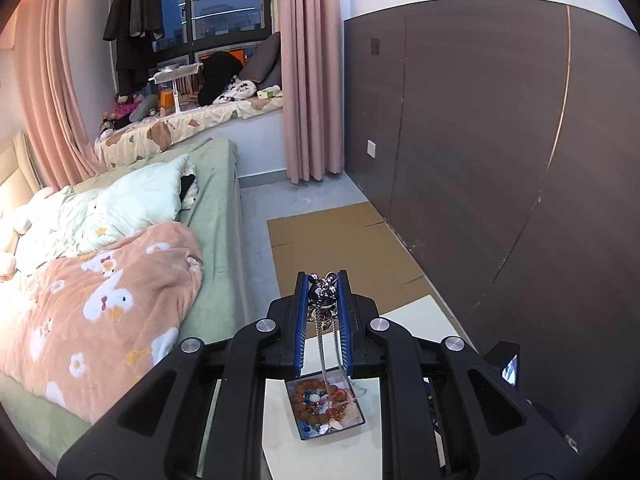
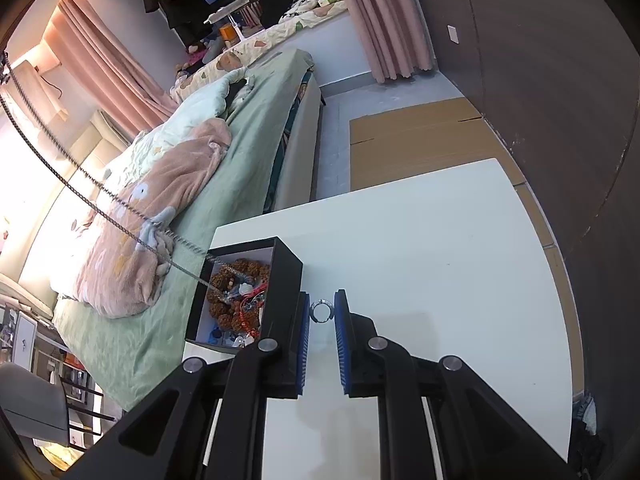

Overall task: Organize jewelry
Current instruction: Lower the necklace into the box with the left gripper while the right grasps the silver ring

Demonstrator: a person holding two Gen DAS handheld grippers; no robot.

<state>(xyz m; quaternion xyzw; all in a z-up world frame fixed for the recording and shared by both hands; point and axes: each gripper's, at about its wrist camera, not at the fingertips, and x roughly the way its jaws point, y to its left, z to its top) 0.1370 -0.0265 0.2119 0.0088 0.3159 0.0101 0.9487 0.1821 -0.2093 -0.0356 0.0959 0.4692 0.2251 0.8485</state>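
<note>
Left gripper: I hold it clamped on the pendant end of a silver chain necklace, raised high.
Necklace: it hangs from my left gripper, its tail trailing into the black box directly below.
Right gripper: parted narrowly around a small ring lying on the white desk, pads not visibly touching.
Step in hand: likely lowering the necklace into the box.
Next move: I judge a slow descent, then release; afterwards close on the ring.
</note>
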